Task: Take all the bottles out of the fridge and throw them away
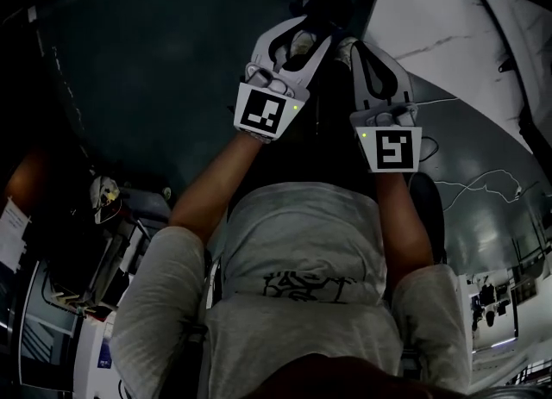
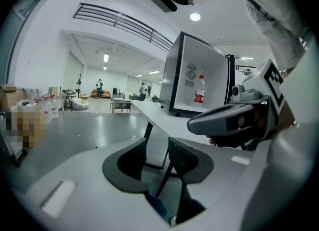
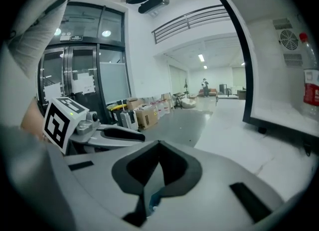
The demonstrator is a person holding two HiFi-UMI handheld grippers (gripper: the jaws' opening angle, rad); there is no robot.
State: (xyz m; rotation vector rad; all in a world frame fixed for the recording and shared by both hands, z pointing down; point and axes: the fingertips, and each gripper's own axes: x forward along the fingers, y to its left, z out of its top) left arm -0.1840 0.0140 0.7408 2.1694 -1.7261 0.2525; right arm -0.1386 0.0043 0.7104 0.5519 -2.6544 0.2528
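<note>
A small fridge stands open on a white table. One clear bottle with a red cap and red label is upright inside it. The right gripper view has the same bottle at its right edge, inside the fridge. In the head view both grippers are held side by side in front of my body, short of the table. My left gripper is open with nothing between its jaws. My right gripper is shut and empty. Both are well away from the fridge.
Cardboard boxes and large jugs line the far wall of an open hall. More boxes and cases stand by glass doors. Far off are a low table and people. Dark table legs run below the tabletop.
</note>
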